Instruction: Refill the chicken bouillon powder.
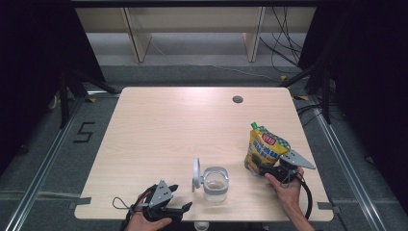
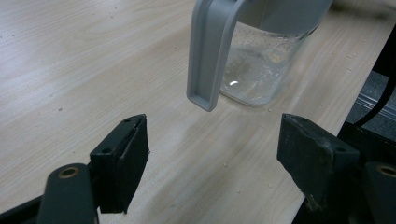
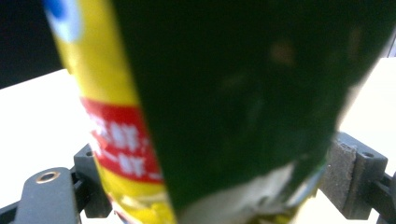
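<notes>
A clear glass jar (image 1: 214,184) with a grey rim stands near the table's front edge, its grey hinged lid (image 1: 196,174) swung open on its left side. My left gripper (image 1: 181,198) rests open at the front left, jaws spread wide and pointing at the jar (image 2: 261,70) and lid (image 2: 211,51), with bare table between them. A yellow stand-up pouch (image 1: 264,148) with a green cap stands upright at the right. My right gripper (image 1: 256,169) is shut on the pouch's lower part; up close the pouch (image 3: 187,116) sits between both pads.
The light wooden table (image 1: 168,125) has a round cable hole (image 1: 237,99) near its far edge. Crumbs lie on the table around the jar. Black curtains and metal rails flank the table, and cables lie on the floor behind it.
</notes>
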